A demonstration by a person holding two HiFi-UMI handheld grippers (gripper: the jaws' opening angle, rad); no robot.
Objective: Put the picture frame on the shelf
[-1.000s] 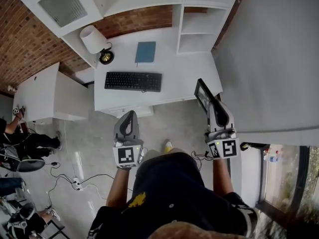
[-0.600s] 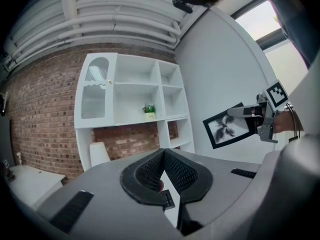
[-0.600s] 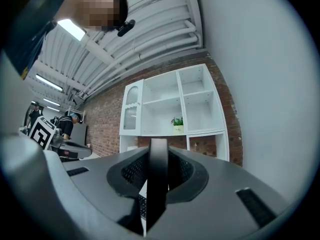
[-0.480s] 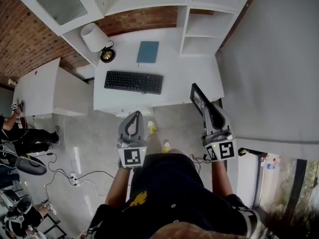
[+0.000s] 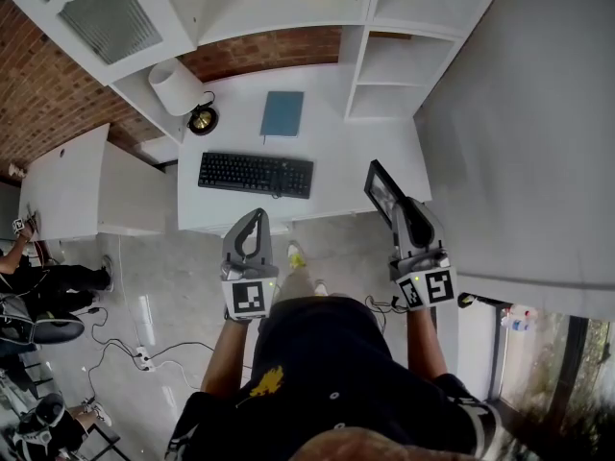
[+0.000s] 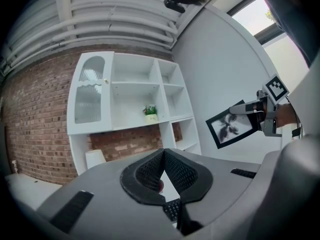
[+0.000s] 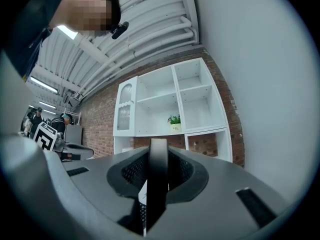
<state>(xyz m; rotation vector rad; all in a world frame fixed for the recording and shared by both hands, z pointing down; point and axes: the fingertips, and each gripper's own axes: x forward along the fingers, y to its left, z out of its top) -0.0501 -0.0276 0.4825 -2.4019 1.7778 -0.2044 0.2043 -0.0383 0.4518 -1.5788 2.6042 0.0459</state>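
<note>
Desk (image 5: pixel 356 161) white, brick wall (image 5: pixel 259 46) behind, shelf (image 5: pixel 394 65) above

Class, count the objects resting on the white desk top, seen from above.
3: a lamp at the back left, a blue notebook at the back middle, a black keyboard near the front. The picture frame hides some desk, front right.

We look along the right gripper (image 7: pixel 158 156), whose two dark grey mesh-faced fingers (image 7: pixel 131 173) press on a thin black picture frame (image 7: pixel 158 189) standing edge-on between them. Beyond stands a white open shelf unit (image 7: pixel 178 99) against a red brick wall (image 7: pixel 97 126), with a small green potted plant (image 7: pixel 174 122) on one board. A plain white wall (image 7: pixel 260 84) fills the right side of our view.
</note>
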